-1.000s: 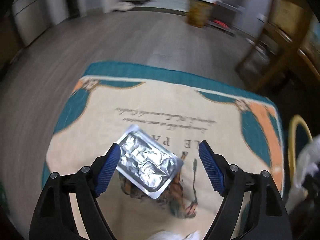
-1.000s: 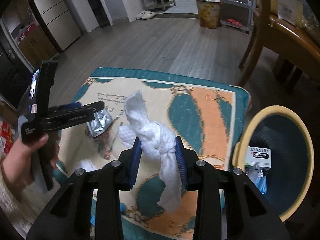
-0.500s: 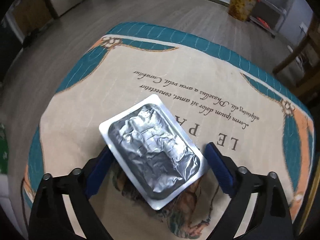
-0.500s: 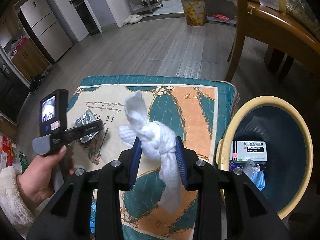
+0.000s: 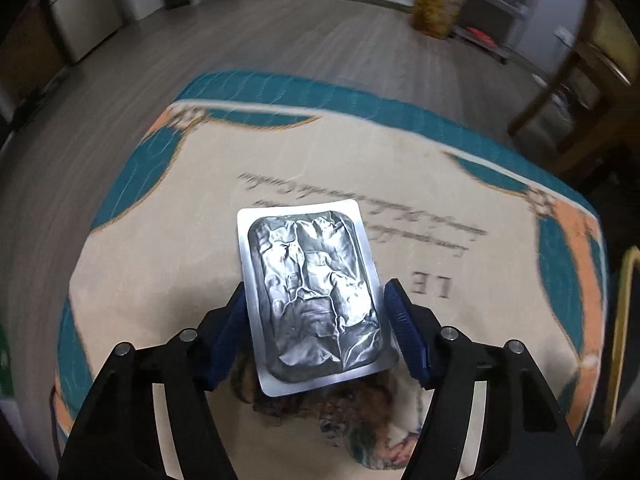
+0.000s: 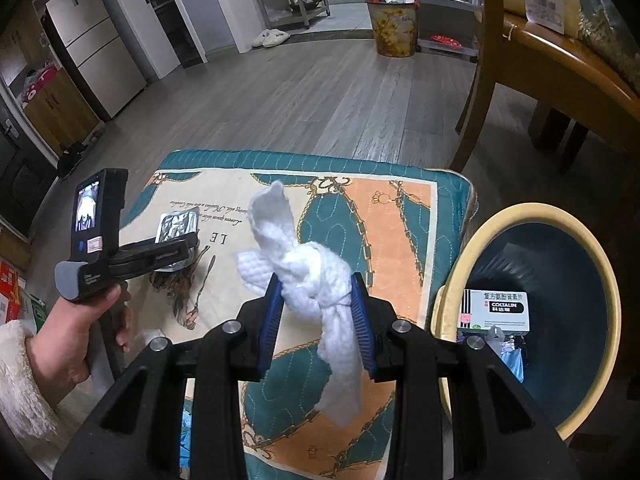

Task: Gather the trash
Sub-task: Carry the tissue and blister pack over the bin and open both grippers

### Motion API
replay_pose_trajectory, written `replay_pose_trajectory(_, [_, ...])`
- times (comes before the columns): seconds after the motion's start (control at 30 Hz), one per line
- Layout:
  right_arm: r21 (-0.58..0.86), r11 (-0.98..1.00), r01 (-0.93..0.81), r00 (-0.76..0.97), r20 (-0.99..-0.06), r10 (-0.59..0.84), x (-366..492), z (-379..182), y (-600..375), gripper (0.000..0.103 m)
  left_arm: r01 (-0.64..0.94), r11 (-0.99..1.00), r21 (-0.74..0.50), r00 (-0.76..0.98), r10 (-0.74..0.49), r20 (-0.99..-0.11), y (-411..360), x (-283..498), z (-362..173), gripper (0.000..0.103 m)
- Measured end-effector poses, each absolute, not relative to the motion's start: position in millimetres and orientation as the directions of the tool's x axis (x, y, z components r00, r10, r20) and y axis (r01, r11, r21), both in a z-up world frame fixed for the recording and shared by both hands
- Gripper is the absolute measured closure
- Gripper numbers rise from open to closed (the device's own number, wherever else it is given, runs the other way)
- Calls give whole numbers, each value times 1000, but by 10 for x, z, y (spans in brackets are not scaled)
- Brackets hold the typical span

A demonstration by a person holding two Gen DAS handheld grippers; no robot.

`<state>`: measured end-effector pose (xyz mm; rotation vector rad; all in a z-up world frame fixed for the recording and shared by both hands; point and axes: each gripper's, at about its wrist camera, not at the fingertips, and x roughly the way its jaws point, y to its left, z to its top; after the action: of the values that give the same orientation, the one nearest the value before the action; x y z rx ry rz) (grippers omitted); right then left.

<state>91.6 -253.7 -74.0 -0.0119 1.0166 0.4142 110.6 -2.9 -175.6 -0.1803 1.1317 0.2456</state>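
Note:
A silver foil blister pack [image 5: 310, 294] sits between the blue pads of my left gripper [image 5: 314, 330], which has closed in on its long edges and holds it just above the quilted mat [image 5: 460, 360]. It also shows in the right wrist view [image 6: 178, 224], gripped by the left gripper [image 6: 176, 252]. My right gripper [image 6: 318, 316] is shut on a knotted white tissue wad [image 6: 308, 272], held above the mat's right half. The blue bin with a yellow rim [image 6: 448, 300] stands just right of the mat; a medicine box [image 6: 494, 310] lies inside it.
A wooden chair [image 6: 520, 64] stands behind the bin. Another trash can [image 6: 392, 26] stands far across the wood floor. A fridge [image 6: 100, 48] is at the far left. A white scrap [image 6: 150, 336] lies on the mat's near left.
My left gripper has closed from wide open onto the foil pack, which now points straight ahead. My right gripper has risen and drawn back with the tissue, bringing more of the bin into view.

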Motion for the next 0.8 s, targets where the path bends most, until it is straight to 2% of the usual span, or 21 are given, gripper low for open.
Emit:
replay_pose_trajectory(0.2, [179,934,-309,474,-823,314,927,-681,-2669,70,-75,997,0,529,40,-848,-452,1073,-1413,35])
replay_pose_trajectory(0.33, [182,950,-254,494,-820,289,953,-601,-2849,70,47,999,-28,572,-49,-819,-766,1117,-1236,35])
replay_pose_trajectory(0.5, [192,967,-168,544,-800,254,943,-427,-3179,70,193,981,15,646,-115,-754,-1099,1021,-898,35])
replay_pose_trajectory(0.8, [196,981,9,622,-769,148,802,-255,-4044,70,382,923,-50,625,-298,-722,-1713,904,-574,35])
